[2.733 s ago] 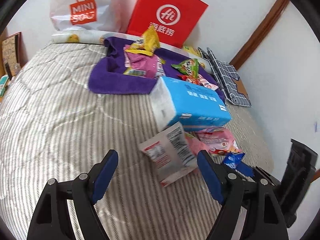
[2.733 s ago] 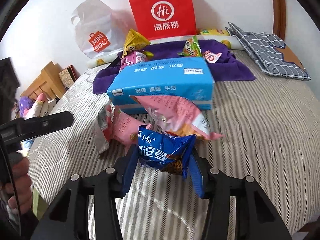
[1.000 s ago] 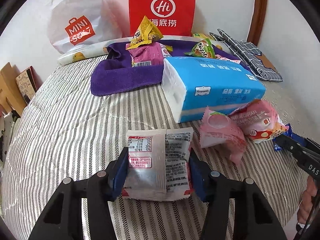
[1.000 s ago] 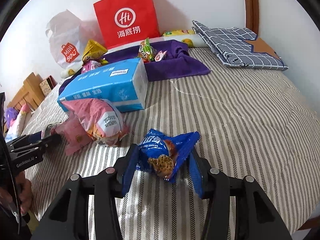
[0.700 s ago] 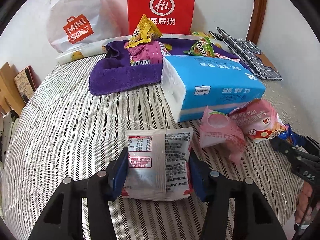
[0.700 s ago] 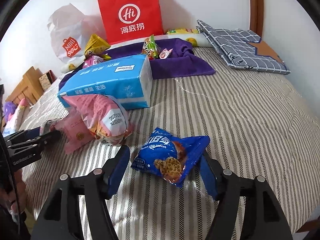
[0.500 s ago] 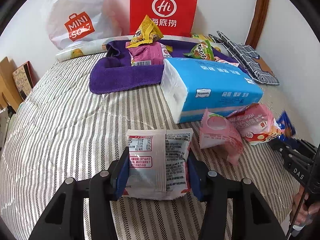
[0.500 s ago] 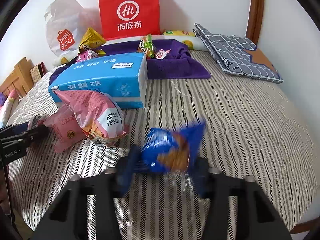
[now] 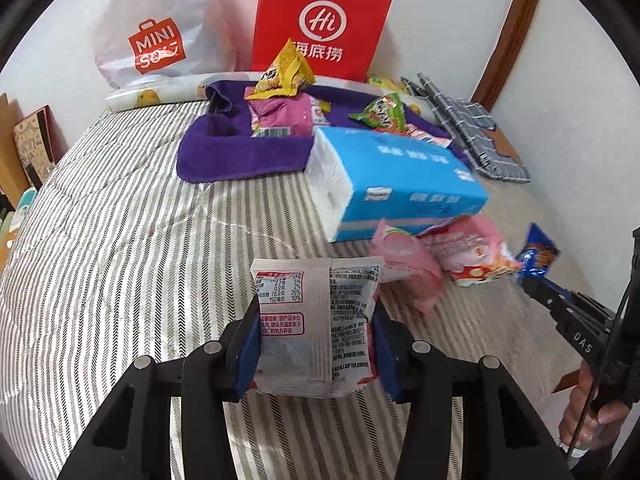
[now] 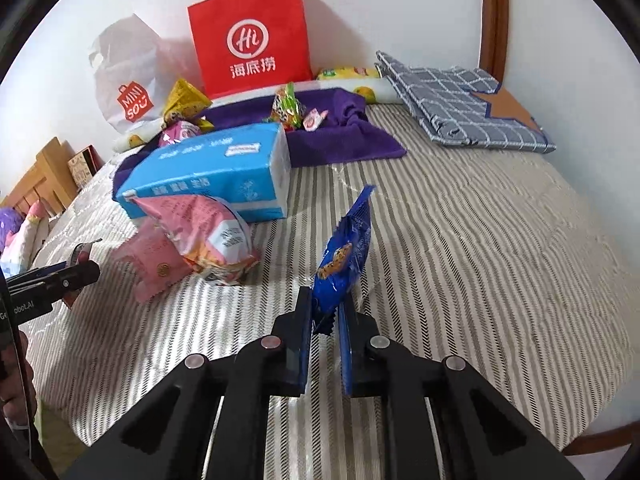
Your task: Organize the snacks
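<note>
My left gripper (image 9: 316, 332) is shut on a white snack packet (image 9: 316, 320) with red printed labels, held just above the striped bed. My right gripper (image 10: 326, 320) is shut on the lower edge of a blue cookie packet (image 10: 344, 256), which stands upright on edge above the bed; it also shows at the right in the left wrist view (image 9: 538, 254). Two pink snack bags (image 10: 200, 232) lie by a blue tissue pack (image 10: 216, 172). Several more snacks (image 9: 280, 96) sit on a purple towel (image 9: 236, 152) behind it.
A red paper bag (image 9: 320, 20) and a white plastic bag (image 9: 160, 28) stand against the wall at the back. A folded checked cloth (image 10: 460, 104) lies at the back right. The striped bedspread (image 10: 480, 260) stretches to the right of the snacks.
My right gripper opened around the flat blue cookie packet, then closed on its edge and lifted it upright. My left gripper kept hold of the white packet and raised it slightly.
</note>
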The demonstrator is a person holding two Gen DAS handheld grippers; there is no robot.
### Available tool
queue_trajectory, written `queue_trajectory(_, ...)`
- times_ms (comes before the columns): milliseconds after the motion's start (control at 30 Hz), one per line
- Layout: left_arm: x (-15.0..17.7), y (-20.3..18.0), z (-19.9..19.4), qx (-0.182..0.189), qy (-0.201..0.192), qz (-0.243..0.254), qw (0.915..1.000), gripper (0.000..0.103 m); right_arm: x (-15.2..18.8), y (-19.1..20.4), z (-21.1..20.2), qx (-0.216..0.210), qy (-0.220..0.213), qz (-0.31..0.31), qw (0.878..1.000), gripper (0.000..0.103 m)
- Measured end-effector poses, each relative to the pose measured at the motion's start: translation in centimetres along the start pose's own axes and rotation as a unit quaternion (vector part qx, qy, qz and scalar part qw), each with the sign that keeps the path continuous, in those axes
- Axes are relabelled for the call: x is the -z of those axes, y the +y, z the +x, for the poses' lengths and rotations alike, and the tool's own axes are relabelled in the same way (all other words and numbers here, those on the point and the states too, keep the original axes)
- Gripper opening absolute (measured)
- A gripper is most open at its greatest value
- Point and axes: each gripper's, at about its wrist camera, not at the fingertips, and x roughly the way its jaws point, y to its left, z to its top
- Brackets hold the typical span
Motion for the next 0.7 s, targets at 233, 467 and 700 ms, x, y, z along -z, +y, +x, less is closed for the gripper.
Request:
queue_trajectory(233,-0.2,-0.6,-1.8,0.005,-0.011,0.004,0.9999,0.047,0.2,0.6,-0.7,-0.012,0.004,-0.007,1.000,0.013)
queue_trajectory(467,-0.9,-0.5,-2.2,0.002,-0.011,0.002,0.9999,0.047,-0.3,-0.2,0.2,-0.006,0.005,0.005,1.000,0.040)
queue_trajectory(700,-2.0,-0.6,-1.6,0.000,-0.005,0.003,1.0000,0.047,-1.3,-0.5,2.6,-0.010,0.015,0.007,1.000,0.040)
